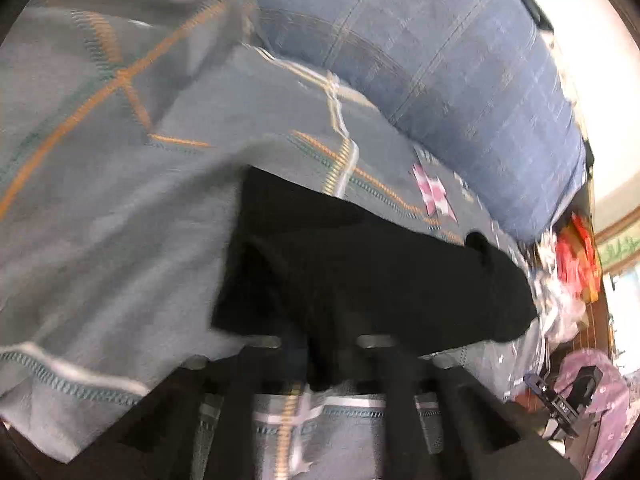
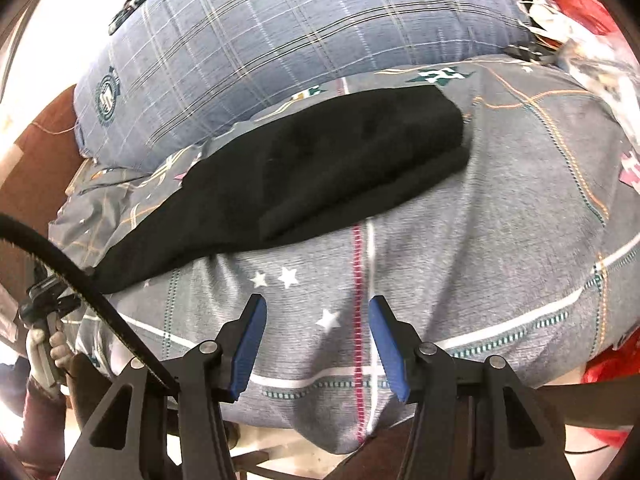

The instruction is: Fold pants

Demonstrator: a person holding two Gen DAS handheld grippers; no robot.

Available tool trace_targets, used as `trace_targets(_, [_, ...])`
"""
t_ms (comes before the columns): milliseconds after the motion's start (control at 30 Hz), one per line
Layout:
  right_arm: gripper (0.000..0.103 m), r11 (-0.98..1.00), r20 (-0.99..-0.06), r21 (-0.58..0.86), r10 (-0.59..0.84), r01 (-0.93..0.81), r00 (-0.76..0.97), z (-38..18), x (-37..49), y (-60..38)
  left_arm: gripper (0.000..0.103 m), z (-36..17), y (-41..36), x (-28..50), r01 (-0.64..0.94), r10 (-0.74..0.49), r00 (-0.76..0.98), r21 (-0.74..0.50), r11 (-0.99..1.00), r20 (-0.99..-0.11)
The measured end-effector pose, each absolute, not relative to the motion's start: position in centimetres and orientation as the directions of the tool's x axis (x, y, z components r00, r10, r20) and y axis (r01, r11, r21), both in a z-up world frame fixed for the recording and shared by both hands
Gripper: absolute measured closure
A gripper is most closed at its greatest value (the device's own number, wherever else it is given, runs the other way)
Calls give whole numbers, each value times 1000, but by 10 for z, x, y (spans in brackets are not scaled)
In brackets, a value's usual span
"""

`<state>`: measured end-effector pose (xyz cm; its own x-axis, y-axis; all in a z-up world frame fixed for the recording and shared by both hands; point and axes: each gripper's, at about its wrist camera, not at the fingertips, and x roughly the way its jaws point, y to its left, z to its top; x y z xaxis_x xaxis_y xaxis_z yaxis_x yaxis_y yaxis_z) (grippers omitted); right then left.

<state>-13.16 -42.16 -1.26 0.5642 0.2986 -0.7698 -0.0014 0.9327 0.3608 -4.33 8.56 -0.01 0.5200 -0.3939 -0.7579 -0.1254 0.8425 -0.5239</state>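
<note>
My right claw (image 2: 316,332) has black angular arms, blue pads (image 2: 250,344) on the inner faces and round silver screws at the joints. A black ribbed cable (image 2: 80,280) crosses at left. My left claw (image 1: 316,364) looks black too, blurred, with silver screws. A dark red sleeve (image 2: 38,428) shows at near left.
</note>
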Motion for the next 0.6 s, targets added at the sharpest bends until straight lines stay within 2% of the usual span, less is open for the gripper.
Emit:
trace_targets(100, [45,933,-771,359,286,17,569,-15,-130,-428,96,28,70,-41,-53,-331,583,-442,896,-742])
trace_targets(200, [45,929,-770,369,281,41,573,-19,-125,-436,96,43,69,-38,-54,-291,619,-409,911,-729])
trace_targets(367, [45,914,-766,397,277,87,581,-26,-116,-449,92,-3,74,-19,-157,-162,525,-282,946,-836])
trace_targets(467, [44,899,-752,419,264,128,603,-22,-108,-466,90,-8,76,-24,-163,-160,535,-287,944,-830])
trace_targets(600, [34,856,-708,476,238,201,665,-11,-99,-499,88,4,77,-41,-165,-153,562,-292,942,-813])
